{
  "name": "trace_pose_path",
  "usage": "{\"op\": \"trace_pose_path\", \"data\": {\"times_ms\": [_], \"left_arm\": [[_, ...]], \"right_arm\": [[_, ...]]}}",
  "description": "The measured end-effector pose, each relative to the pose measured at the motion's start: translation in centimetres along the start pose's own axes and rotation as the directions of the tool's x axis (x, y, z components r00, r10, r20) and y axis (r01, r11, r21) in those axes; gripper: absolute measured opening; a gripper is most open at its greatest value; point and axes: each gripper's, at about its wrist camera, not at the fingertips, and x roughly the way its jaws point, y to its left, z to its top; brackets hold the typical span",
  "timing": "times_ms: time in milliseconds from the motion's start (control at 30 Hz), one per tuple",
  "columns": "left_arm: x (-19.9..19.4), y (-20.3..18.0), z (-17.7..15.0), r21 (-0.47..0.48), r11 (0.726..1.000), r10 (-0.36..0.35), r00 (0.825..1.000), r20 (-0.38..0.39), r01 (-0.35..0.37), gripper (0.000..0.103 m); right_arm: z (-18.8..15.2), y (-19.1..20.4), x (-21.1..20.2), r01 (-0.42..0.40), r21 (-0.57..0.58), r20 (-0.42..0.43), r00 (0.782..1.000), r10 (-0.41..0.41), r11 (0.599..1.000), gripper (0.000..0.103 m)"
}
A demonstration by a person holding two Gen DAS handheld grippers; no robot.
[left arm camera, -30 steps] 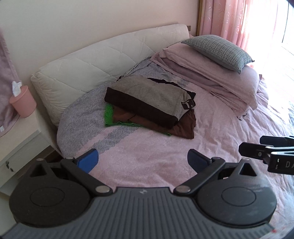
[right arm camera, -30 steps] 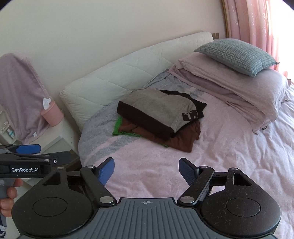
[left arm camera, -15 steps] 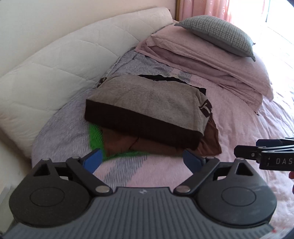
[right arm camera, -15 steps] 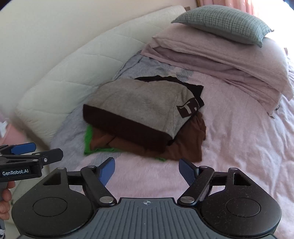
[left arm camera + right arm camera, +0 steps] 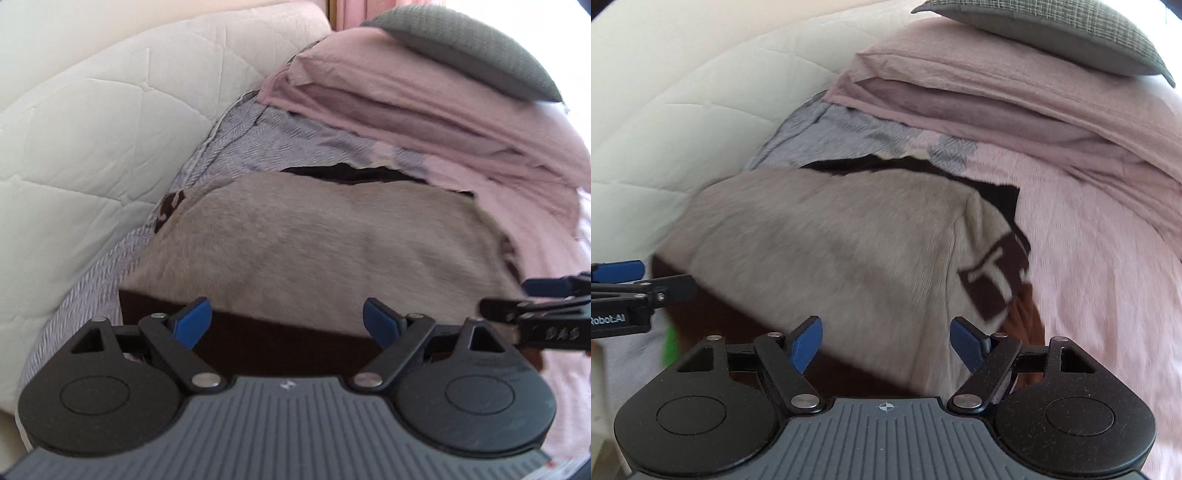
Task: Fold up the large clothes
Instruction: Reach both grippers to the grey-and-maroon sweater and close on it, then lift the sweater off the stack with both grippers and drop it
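A folded grey garment (image 5: 314, 240) with a dark brown lower band tops a stack of clothes on the bed. It also fills the right wrist view (image 5: 820, 243), where a brown letter patch shows on its right side. A brown garment (image 5: 1023, 317) and a green one (image 5: 670, 343) peek out beneath it. My left gripper (image 5: 286, 319) hovers over the garment's near left edge. Its jaws are closing, and no pad presses on cloth. My right gripper (image 5: 886, 339) is open above the near right part of the garment, with nothing gripped.
A white quilted headboard (image 5: 92, 129) runs along the left. Folded pink bedding (image 5: 406, 103) with a grey checked pillow (image 5: 472, 51) on it lies behind the stack. Grey patterned cloth (image 5: 258, 147) and the pink bedsheet (image 5: 1089, 258) surround the clothes.
Both grippers have swept forward and down toward the clothes stack, which now fills both views. The nightstand and pink cup have left the frames. The left jaws have narrowed slightly.
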Motion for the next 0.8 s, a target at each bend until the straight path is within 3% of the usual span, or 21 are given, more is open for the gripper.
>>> {"op": "trace_pose_path", "data": {"times_ms": [233, 267, 300, 333, 400, 467, 500, 567, 633, 667, 800], "left_arm": [[4.8, 2.1, 0.3, 0.055, 0.998, 0.043, 0.999, -0.009, -0.043, 0.090], [5.4, 2.3, 0.3, 0.053, 0.998, 0.037, 0.999, -0.017, -0.036, 0.092], [5.8, 2.5, 0.3, 0.047, 0.998, 0.030, 0.999, -0.021, -0.029, 0.093], [6.2, 2.5, 0.3, 0.048, 0.999, 0.022, 1.000, -0.022, -0.020, 0.092], [6.4, 2.4, 0.2, 0.069, 0.998, 0.009, 1.000, -0.013, -0.008, 0.087], [6.0, 2.0, 0.3, 0.104, 0.994, -0.016, 1.000, -0.002, 0.016, 0.062], [5.5, 1.8, 0.2, 0.115, 0.993, -0.022, 1.000, 0.005, 0.021, 0.054], [4.6, 1.3, 0.3, 0.121, 0.993, -0.004, 1.000, 0.015, 0.002, 0.024], [3.7, 1.5, 0.4, 0.094, 0.996, -0.002, 1.000, 0.015, 0.000, 0.008], [3.2, 1.5, 0.5, 0.075, 0.997, -0.004, 1.000, 0.015, 0.002, 0.004], [-0.7, 0.7, 1.1, 0.047, 0.999, 0.001, 0.998, 0.066, -0.004, 0.003]], "right_arm": [[0.8, -0.6, 5.0, 0.066, 0.003, 0.008, 0.998, -0.066, 0.998, 0.074], [0.8, -0.3, 5.4, 0.071, -0.016, 0.021, 0.997, -0.071, 0.997, 0.069], [0.7, 0.1, 5.5, 0.078, -0.035, 0.034, 0.996, -0.077, 0.996, 0.051], [0.6, 0.4, 5.5, 0.079, -0.053, 0.044, 0.996, -0.077, 0.995, 0.042], [0.6, 1.0, 5.7, 0.090, -0.093, 0.045, 0.995, -0.087, 0.992, 0.013], [0.9, 1.0, 5.4, 0.057, -0.081, 0.041, 0.998, -0.054, 0.995, 0.009], [1.1, 0.9, 5.1, 0.044, -0.065, 0.047, 0.998, -0.041, 0.997, 0.008], [1.3, 0.7, 3.7, -0.003, -0.041, 0.078, 0.997, 0.006, 0.999, 0.007], [1.3, 1.1, 1.6, -0.056, -0.041, 0.119, 0.991, 0.061, 0.998, 0.007], [1.4, 1.5, 0.6, -0.081, -0.043, 0.140, 0.986, 0.086, 0.996, 0.007], [1.5, 2.1, -5.2, -0.181, -0.034, 0.238, 0.954, 0.184, 0.983, 0.007]]}}
